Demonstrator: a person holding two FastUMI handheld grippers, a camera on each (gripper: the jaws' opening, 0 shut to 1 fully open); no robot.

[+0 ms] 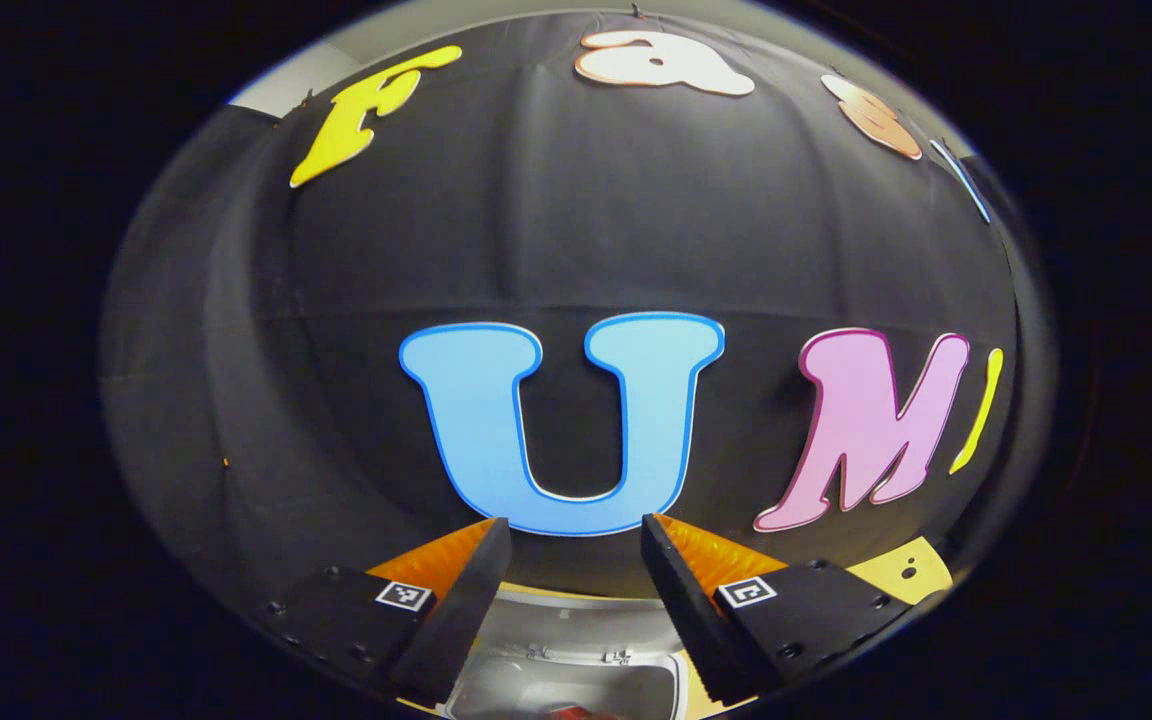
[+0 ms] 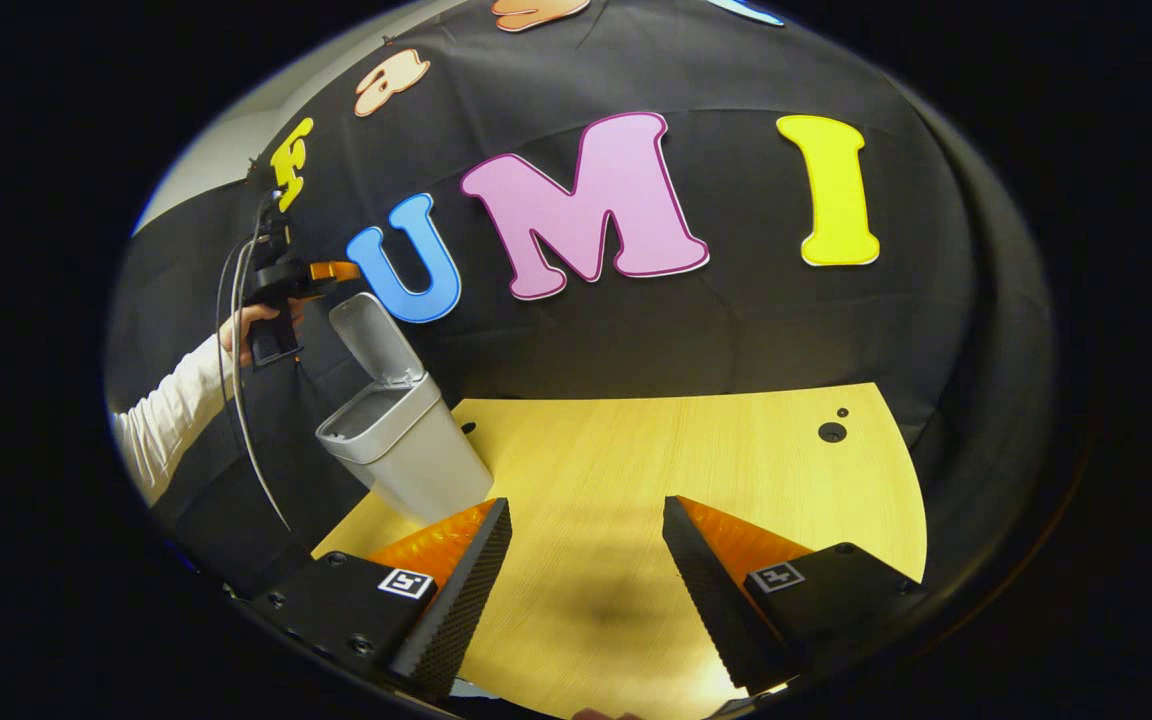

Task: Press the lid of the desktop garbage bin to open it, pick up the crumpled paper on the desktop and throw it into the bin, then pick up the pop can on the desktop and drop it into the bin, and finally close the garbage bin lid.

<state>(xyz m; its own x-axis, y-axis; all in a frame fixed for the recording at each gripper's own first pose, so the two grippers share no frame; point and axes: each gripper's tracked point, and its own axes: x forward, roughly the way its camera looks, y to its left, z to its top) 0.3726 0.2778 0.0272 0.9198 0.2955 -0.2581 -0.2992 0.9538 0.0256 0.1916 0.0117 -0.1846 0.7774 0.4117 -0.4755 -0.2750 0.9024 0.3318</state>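
A: Left gripper [image 1: 576, 535]?
B: Fingers spread wide, nothing between them. It hangs above the bin [image 1: 576, 685], whose mouth shows right below; something reddish lies at its bottom edge, too little visible to name.

A: Right gripper [image 2: 586, 520]?
B: Also wide apart, empty, over bare table [image 2: 696, 450].

A: Bin?
B: At the table's left end, lid [image 2: 371, 335] tipped up. A hand [image 2: 251, 325] in a white sleeve [image 2: 161, 420] holds the left gripper above it.
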